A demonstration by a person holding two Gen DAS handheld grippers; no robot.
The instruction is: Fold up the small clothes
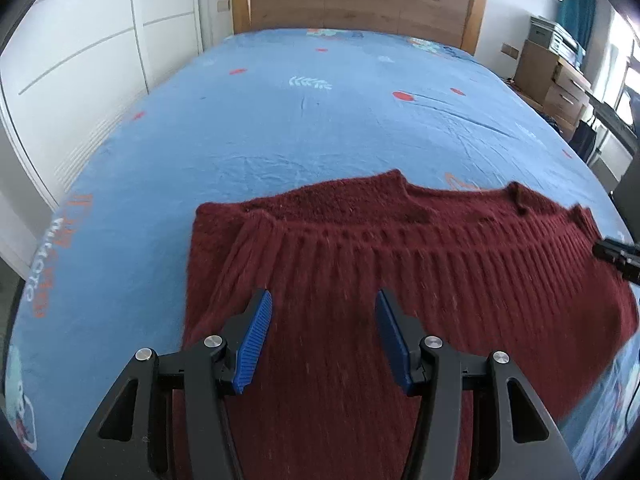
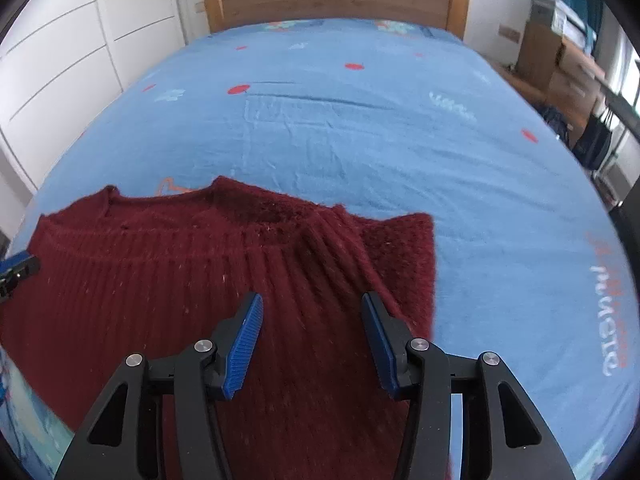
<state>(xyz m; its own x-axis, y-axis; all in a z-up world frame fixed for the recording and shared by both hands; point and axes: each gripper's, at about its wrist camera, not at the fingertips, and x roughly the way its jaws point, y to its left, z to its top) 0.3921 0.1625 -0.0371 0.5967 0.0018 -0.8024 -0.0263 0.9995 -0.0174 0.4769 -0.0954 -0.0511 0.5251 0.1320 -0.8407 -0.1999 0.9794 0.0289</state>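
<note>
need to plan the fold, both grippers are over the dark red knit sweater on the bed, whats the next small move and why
Probably lower both to pinch the fabric. The dark red ribbed knit sweater lies flat on the blue patterned bedsheet, and the left gripper and right gripper are open above it, gripping nothing.

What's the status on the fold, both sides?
Left hand-held gripper open above the sweater, nothing gripped. Right hand-held gripper open too. Sweater flat on the bed, unfolded. Nothing in the way.
</note>
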